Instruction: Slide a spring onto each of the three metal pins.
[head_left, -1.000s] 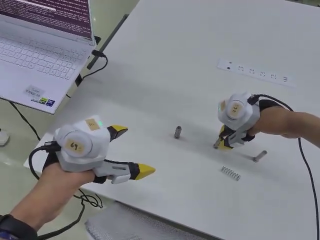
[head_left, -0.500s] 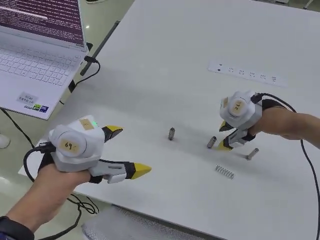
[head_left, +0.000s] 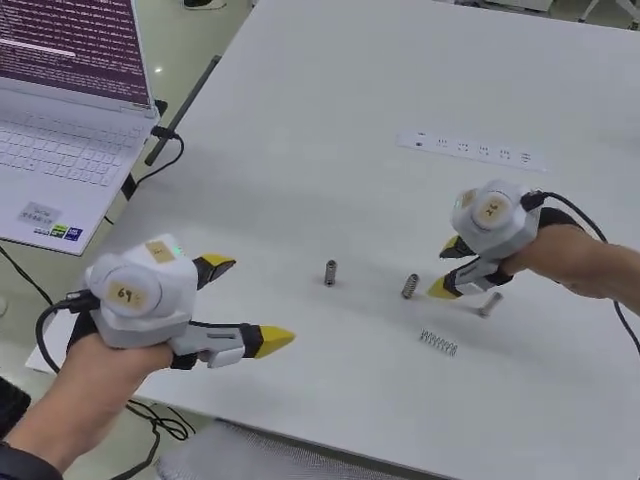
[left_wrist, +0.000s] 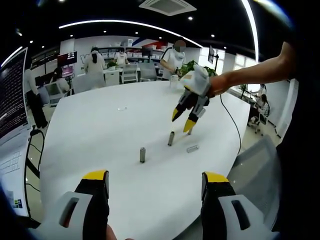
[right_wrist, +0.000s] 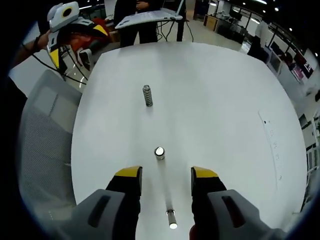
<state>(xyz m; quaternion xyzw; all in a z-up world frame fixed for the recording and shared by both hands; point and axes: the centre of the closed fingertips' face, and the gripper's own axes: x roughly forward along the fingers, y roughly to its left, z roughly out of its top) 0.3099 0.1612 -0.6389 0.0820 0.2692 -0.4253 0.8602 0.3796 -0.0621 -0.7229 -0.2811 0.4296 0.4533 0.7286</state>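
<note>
An upright pin wearing a spring (head_left: 330, 272) (right_wrist: 147, 95) (left_wrist: 142, 154) stands mid-table. To its right a second pin (head_left: 410, 286) (right_wrist: 159, 152) (left_wrist: 171, 138) also looks ribbed with a spring. My right gripper (head_left: 447, 267) (right_wrist: 165, 175) (left_wrist: 181, 121) is open just right of it, touching nothing. A bare metal pin (head_left: 488, 305) (right_wrist: 171, 218) sits under that gripper, between its jaws in its own view. One loose spring (head_left: 437, 343) (left_wrist: 192, 148) lies in front. My left gripper (head_left: 248, 300) (left_wrist: 155, 182) hovers open and empty near the table's front left.
An open laptop (head_left: 60, 110) stands at the far left with black cables (head_left: 165, 150) running off its side. A white power strip (head_left: 470, 150) lies at the back. A grey chair back (right_wrist: 45, 130) is near the table edge. Several people stand in the background.
My right gripper, shut around the second pin a second ago, has opened and drawn back to the right, leaving that pin standing. The left gripper stays as it was; the camera shifted.
</note>
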